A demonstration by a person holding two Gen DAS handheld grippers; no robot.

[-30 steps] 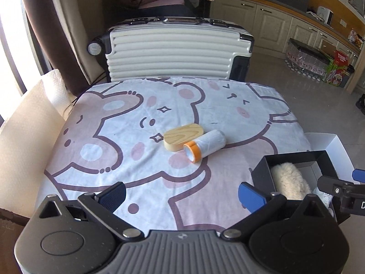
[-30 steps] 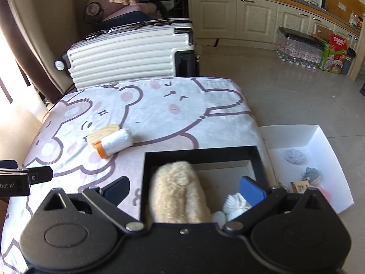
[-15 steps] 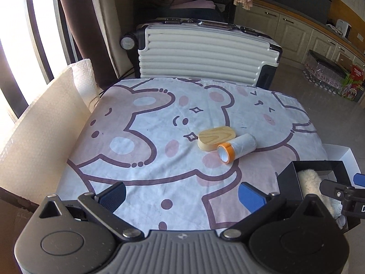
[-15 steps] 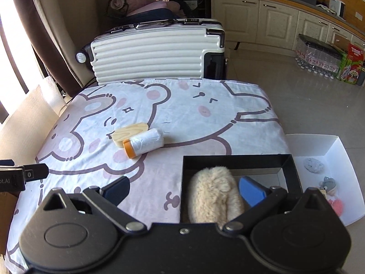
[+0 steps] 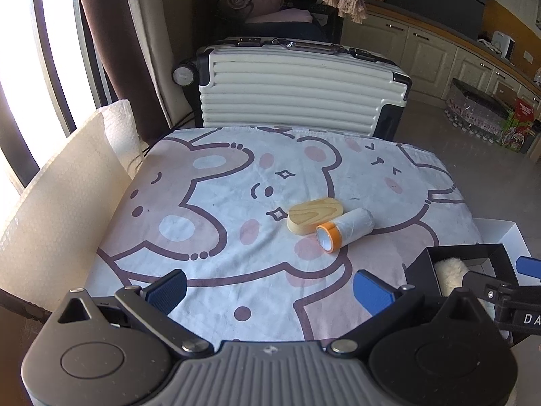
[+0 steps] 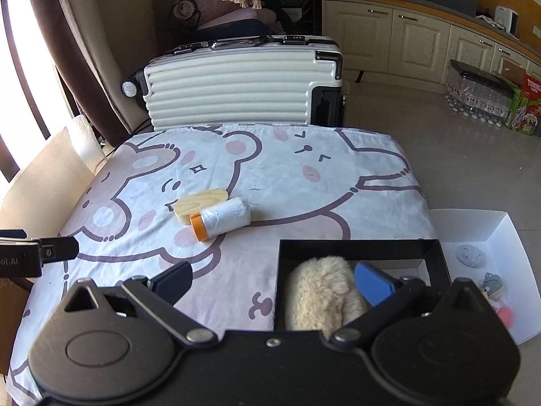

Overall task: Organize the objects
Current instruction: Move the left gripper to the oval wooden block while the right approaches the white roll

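A wooden oval box (image 5: pixel 316 216) (image 6: pixel 200 203) and a white roll with an orange end (image 5: pixel 345 230) (image 6: pixel 221 218) lie touching in the middle of the bear-print cloth (image 5: pixel 216 203). A black box (image 6: pixel 358 248) (image 5: pixel 460 253) at the near right holds a cream fluffy item (image 6: pixel 321 297). My left gripper (image 5: pixel 268 291) is open and empty, well short of the roll. My right gripper (image 6: pixel 274 280) is open and empty, its right finger over the black box.
A white ribbed suitcase (image 5: pixel 297 88) stands behind the table. A white open box (image 6: pixel 483 264) with small trinkets sits on the floor to the right. Bubble wrap (image 5: pixel 57 203) stands at the left edge. Kitchen cabinets (image 6: pixel 405 40) line the back right.
Both grippers have pulled back and swung leftward, so the table and objects look farther off. The wooden box, roll and black box have not moved. Both grippers stay open.
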